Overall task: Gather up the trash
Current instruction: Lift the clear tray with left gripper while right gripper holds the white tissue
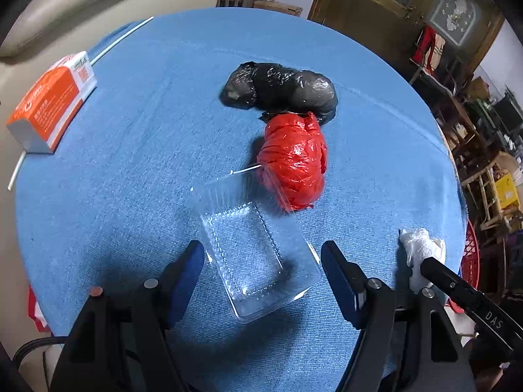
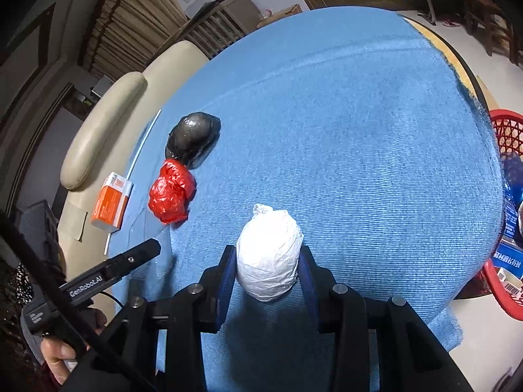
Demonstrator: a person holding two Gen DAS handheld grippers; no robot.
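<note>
Left gripper (image 1: 261, 254): fingers spread wide, holding nothing; a clear rectangular plastic clamshell tray (image 1: 258, 258) lies on the cloth between them, neither blue pad visibly touching it.
Right gripper (image 2: 268, 261): fingers closed in on a white crumpled plastic-wrapped bundle (image 2: 269, 254), one blue pad pressed to each side of it.
White bundle's place: between the right fingers, its knotted top pointing away past the fingertips; in the left wrist view it shows off beyond the right-hand finger, near the cloth's edge.
Red crumpled plastic bag bundle (image 1: 295, 163): just ahead of the left fingertips, touching the far corner of the clear tray.
Black shiny plastic bag bundle (image 1: 281, 89): farther ahead again, touching the red one's far end.
Orange and white cardboard box (image 1: 52, 104): well off to the left of the left fingers, with a thin white straw (image 1: 121, 39) running under it.
Surface: blue woven tablecloth (image 1: 130, 196) under everything.
Red plastic mesh basket (image 2: 506, 261): right of the right fingers, beyond the cloth's edge, lower than the table.
</note>
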